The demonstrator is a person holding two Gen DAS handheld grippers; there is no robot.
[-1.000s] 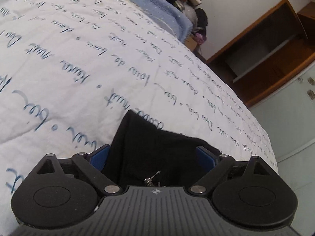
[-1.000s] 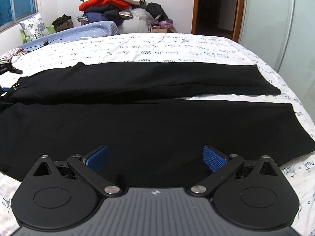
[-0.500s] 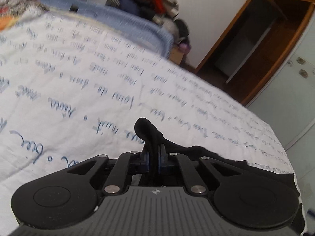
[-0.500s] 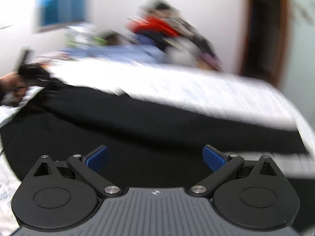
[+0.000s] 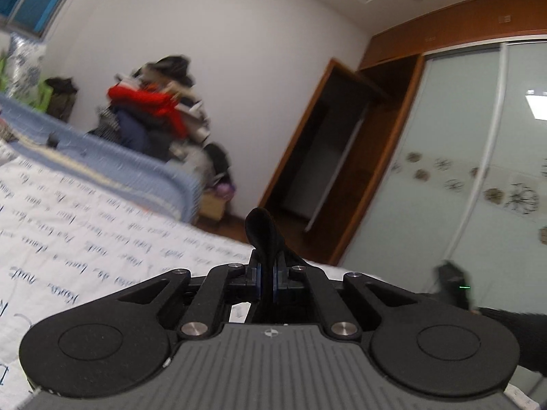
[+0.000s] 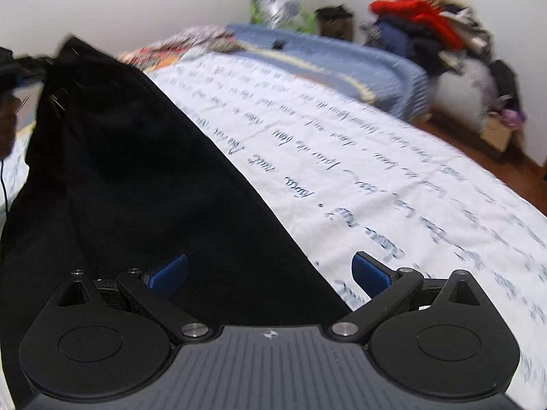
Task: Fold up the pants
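The black pants [image 6: 130, 177] lie across the white bed, one end pulled up into a peak at the upper left of the right wrist view. There the left gripper [image 6: 20, 68] shows at the frame's edge, holding that raised corner. In the left wrist view my left gripper [image 5: 267, 282] is shut on a fold of black pants fabric [image 5: 261, 235] that sticks up between its blue pads. My right gripper [image 6: 270, 275] is open above the pants' edge, with nothing pinched between its blue pads [image 6: 371, 273].
The bed carries a white cover with blue script [image 6: 342, 157] and a blue blanket [image 6: 342, 65] at its far side. A pile of clothes [image 6: 427, 27] stands by the wall. A wooden wardrobe with frosted sliding doors [image 5: 461, 157] lies beyond the bed.
The left gripper shut on the pants' corner and lifted it, tilting up towards the room. The right gripper swung sideways along the pants and stayed open.
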